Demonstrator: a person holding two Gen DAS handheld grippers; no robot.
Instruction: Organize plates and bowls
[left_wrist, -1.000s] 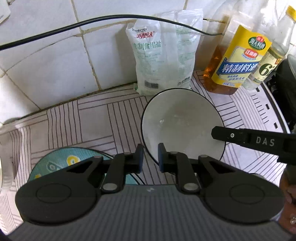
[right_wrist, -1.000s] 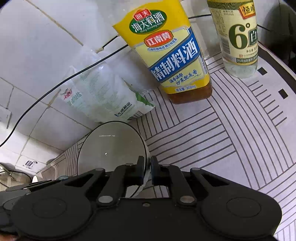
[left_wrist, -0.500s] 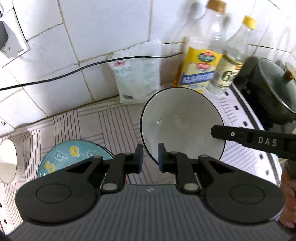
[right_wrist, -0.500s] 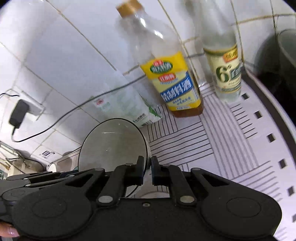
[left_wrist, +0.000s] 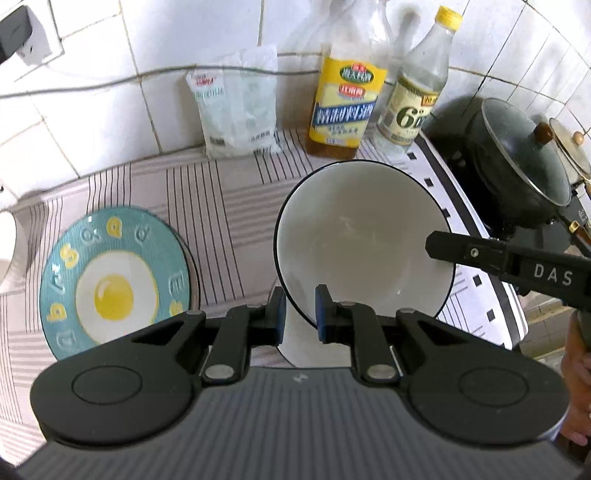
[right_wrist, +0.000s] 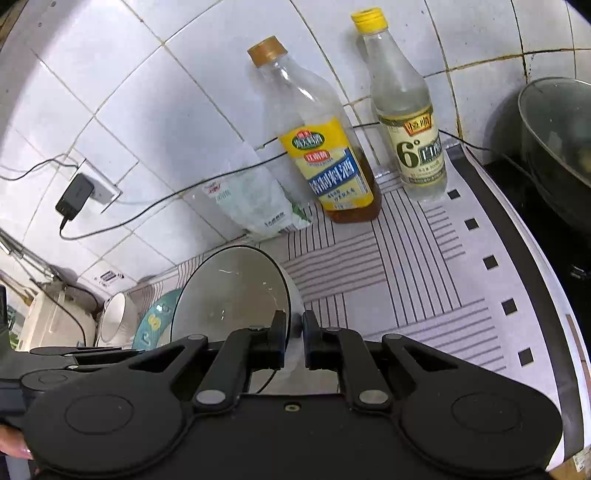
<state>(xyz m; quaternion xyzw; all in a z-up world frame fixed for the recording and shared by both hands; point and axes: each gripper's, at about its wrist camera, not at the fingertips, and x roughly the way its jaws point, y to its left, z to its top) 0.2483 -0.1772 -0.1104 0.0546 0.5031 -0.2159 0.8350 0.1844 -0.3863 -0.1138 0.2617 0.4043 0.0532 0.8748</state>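
Note:
A white bowl with a thin black rim hangs tilted above the striped counter cloth, carried by both grippers. My left gripper is shut on its near rim. The right gripper's finger clamps the rim on the right side. In the right wrist view my right gripper is shut on the edge of the bowl. A teal plate with a fried-egg picture lies flat on the cloth to the bowl's left, also seen as the plate behind the bowl.
Against the tiled wall stand a salt bag, a yellow-labelled bottle and a clear bottle. A dark lidded wok sits on the stove at right. Another white bowl lies beyond the plate. A charger hangs in a wall socket.
Both grippers have risen and drawn back from the wall with the bowl between them. The bottles look smaller, and the whole teal plate and the wok have come into view.

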